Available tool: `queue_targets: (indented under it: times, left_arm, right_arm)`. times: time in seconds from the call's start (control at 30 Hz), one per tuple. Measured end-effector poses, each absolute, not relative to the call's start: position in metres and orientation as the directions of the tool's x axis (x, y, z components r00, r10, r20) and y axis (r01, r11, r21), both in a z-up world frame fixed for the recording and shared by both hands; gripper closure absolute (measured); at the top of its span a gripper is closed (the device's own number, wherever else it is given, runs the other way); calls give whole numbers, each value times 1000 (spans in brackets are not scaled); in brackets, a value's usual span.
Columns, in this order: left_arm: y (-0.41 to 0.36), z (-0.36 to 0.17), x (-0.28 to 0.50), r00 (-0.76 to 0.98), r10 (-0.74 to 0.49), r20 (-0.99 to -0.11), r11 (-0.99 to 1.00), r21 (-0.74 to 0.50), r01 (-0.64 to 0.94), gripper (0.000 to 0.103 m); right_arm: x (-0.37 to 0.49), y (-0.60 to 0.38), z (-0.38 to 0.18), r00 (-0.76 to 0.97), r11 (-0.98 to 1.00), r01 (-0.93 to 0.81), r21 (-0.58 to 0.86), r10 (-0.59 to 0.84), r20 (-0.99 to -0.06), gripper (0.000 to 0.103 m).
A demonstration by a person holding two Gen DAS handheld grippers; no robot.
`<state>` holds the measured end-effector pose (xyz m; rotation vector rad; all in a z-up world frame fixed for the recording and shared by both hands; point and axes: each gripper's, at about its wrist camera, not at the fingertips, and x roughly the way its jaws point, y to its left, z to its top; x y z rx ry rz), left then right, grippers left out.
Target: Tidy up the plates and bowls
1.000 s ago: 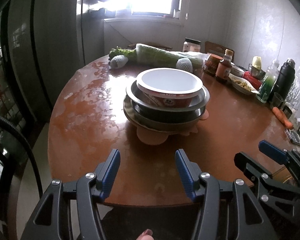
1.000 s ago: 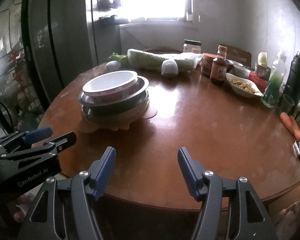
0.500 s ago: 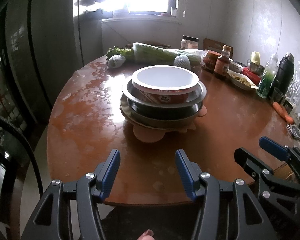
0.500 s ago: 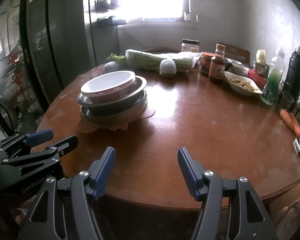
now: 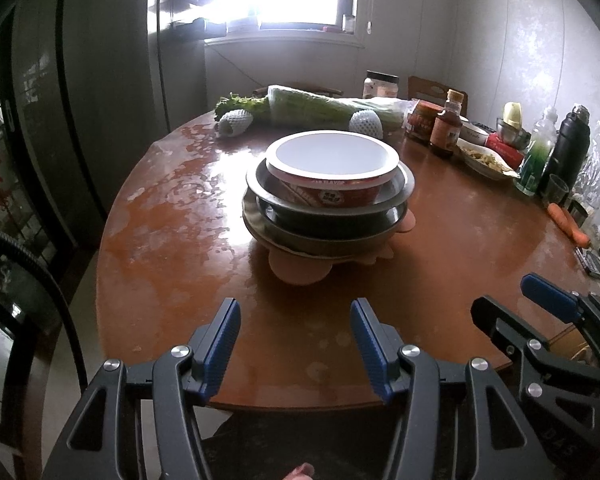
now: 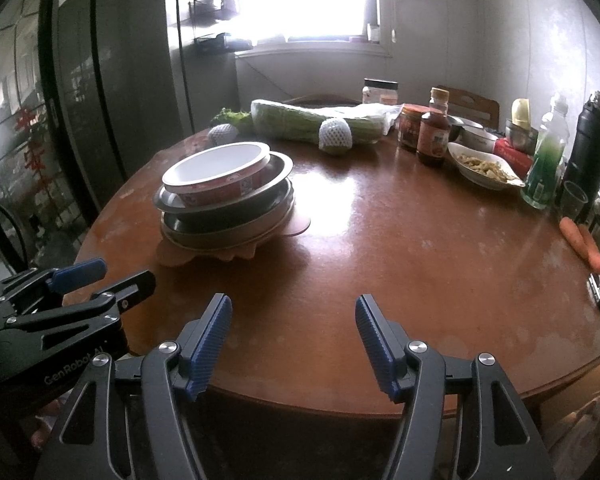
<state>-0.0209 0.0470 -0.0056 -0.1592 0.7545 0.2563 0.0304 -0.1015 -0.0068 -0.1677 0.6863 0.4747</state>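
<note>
Compared with a second ago almost nothing is changing: both grippers are staying put at the near edge, and the stack is sitting slightly nearer and lower in the left wrist view, while every item is keeping its place.

In the left wrist view the round brown surface (image 5: 172,240) is filling the scene. The stack of plates and bowls (image 5: 328,200) is standing upright at about 12 o'clock from the left gripper (image 5: 294,344), resting on a pinkish mat (image 5: 296,270). It has no long axis; its axis is vertical, and the white-lined bowl (image 5: 332,160) on top is opening upward. The left gripper is hanging moderately open, jaws empty and touching nothing. The right gripper (image 5: 512,300) is showing at 3 o'clock.

In the right wrist view the stack (image 6: 224,200) is lying at 10 o'clock from the right gripper (image 6: 294,340), well apart. That gripper is standing wide, holding nothing. Wrapped greens (image 6: 300,122) are lying at 12 o'clock; sauce bottle (image 6: 434,132), black flask (image 6: 588,148) and carrots (image 6: 584,244) are sitting toward 2 o'clock.
</note>
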Motion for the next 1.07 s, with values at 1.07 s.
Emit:
queue_targets:
  times: [1.07]
  left_arm:
    - [51, -9, -18, 675, 205, -708, 951, -20, -310, 46]
  right_arm:
    - [31, -104, -6, 677, 887, -461, 9, 359, -643, 37]
